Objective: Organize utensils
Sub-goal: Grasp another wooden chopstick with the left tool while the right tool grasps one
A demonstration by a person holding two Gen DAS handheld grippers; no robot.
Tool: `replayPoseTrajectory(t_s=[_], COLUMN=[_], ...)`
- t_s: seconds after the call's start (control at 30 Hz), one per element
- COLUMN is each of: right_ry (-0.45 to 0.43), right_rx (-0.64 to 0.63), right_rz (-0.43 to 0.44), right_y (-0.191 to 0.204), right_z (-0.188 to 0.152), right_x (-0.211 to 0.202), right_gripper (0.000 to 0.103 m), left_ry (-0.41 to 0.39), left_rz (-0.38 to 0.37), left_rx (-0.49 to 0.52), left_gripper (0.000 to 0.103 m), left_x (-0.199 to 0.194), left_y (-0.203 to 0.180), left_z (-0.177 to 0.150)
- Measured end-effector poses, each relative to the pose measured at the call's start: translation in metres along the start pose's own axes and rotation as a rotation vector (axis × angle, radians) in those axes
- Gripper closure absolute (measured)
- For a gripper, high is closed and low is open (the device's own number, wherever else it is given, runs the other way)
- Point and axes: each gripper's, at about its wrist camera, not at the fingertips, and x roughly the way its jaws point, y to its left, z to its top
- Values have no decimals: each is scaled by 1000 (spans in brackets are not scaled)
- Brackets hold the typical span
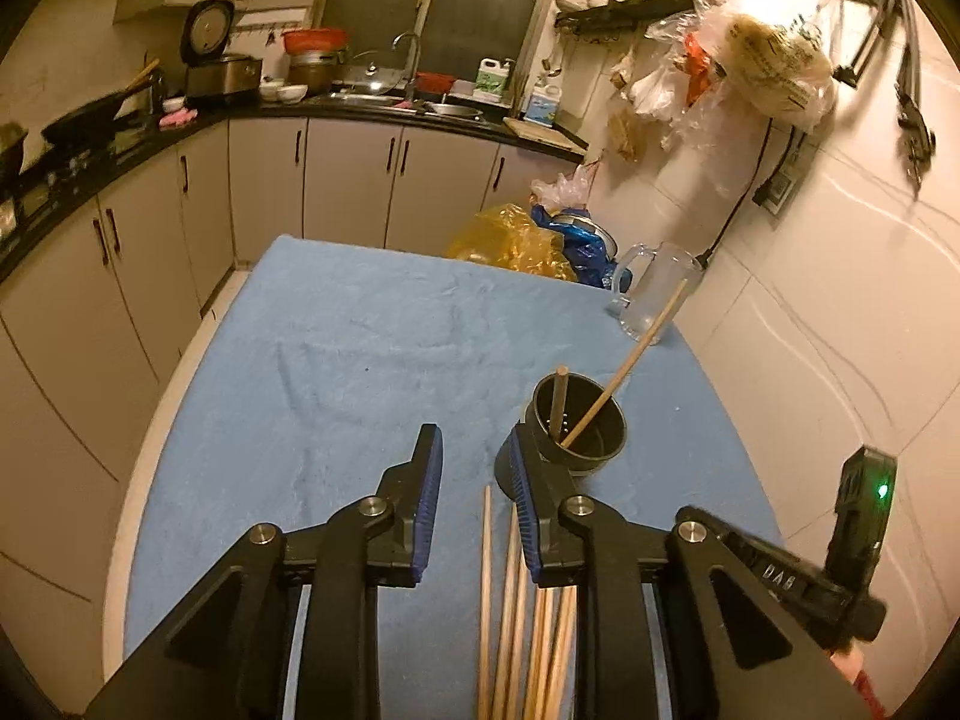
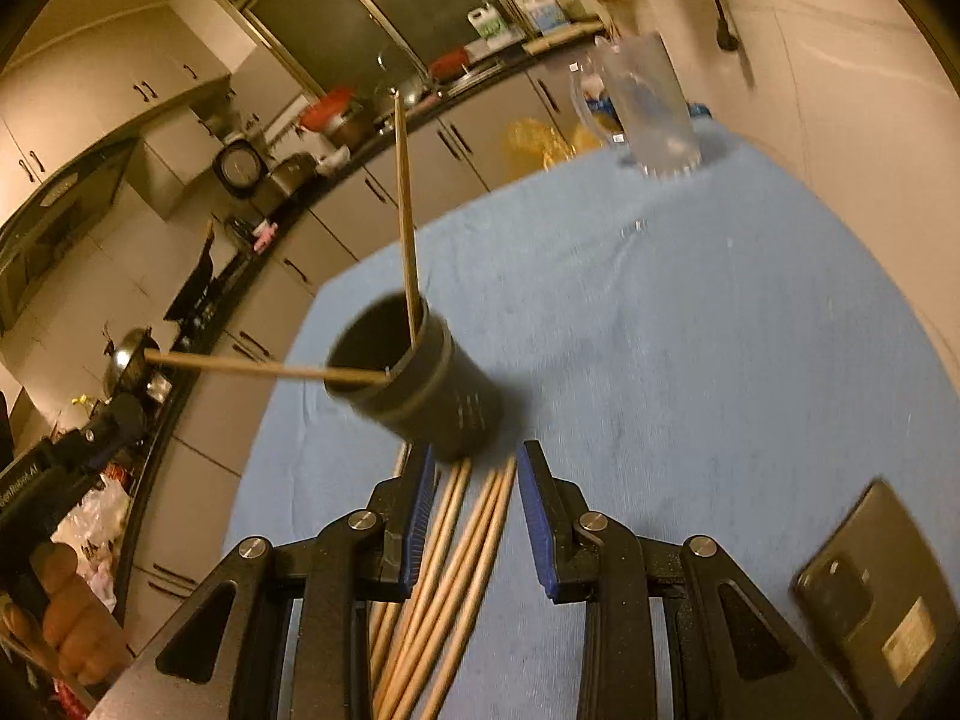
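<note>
Both my jaws stand spread, nothing pinched. Left gripper: its right pad sits against or just beside the black cylindrical plastic holder; contact uncertain. Right gripper: hangs over the bundle of loose pale wooden chopsticks lying flat on the blue cloth-covered table, with the holder just ahead. Two chopsticks already lean in the holder.

Risks, judged: nudging the light holder could tip it; closing on the tight bundle could catch several sticks or scatter them. A dark phone lies nearby.
</note>
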Motion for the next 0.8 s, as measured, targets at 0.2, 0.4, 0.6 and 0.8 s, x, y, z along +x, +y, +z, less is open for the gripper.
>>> replayPoseTrajectory(t_s=[0.2,0.4,0.6,0.8], right_ry=[-20,31,107,132], right_rx=[-101,-78,-5,43], right_rz=[50,38,17,-6], right_y=[34,33,5,-19], right_z=[0,-4,-29,-34], right_x=[-7,3,19,21], right_gripper=[72,73,73,73], left_ry=[-27,162,335,420], left_rz=[-2,-43,-33,3], left_rx=[11,7,4,54], left_gripper=[69,68,68,69], left_x=[-11,37,105,153], left_y=[7,19,15,-5], left_z=[-13,-46,-64,-70])
